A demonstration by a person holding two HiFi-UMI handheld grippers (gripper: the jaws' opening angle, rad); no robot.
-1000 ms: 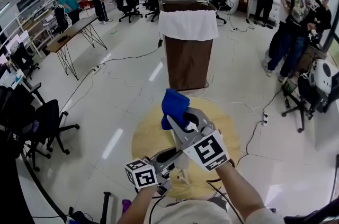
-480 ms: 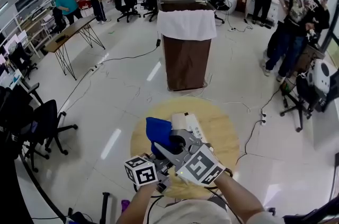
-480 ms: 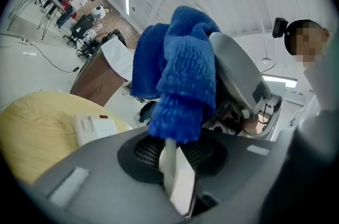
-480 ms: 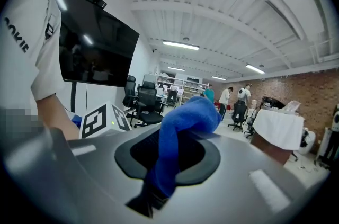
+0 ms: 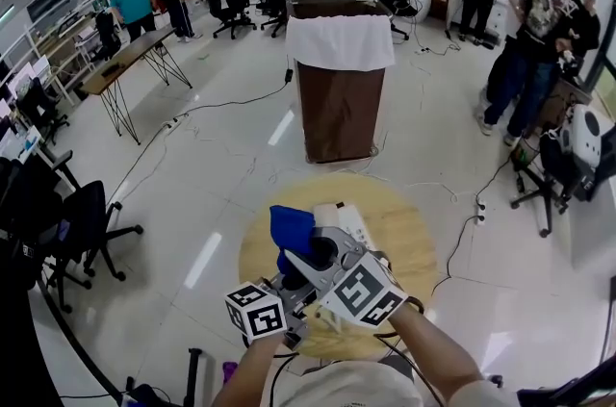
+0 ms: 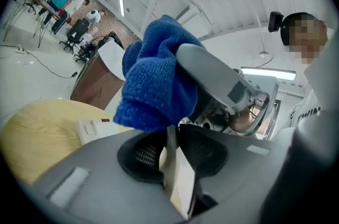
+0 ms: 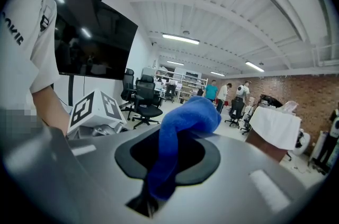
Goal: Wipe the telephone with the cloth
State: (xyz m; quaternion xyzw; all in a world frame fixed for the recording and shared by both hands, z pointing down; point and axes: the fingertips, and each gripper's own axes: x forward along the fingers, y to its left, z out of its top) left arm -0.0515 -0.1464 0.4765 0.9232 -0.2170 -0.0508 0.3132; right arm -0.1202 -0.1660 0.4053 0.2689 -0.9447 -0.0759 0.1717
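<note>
Pulled back toward the person over the last second, the right tool [image 5: 308,253] has uncovered the white telephone [image 5: 352,224]. Its jaws are pressed onto a fold of the blue cloth [image 5: 291,228], which sits just beside the telephone at its 9 o'clock. The telephone lies on the round wooden desk [image 5: 409,246], toward 12 o'clock of its middle. Nearer 6 o'clock, the left tool [image 6: 174,167] clamps a thin cream piece [image 6: 183,194] that cannot be identified.

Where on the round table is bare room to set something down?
Right of the telephone, out to the table rim, and a strip by the left rim. Crowded: the near middle, under left gripper, right gripper and cloth.
</note>
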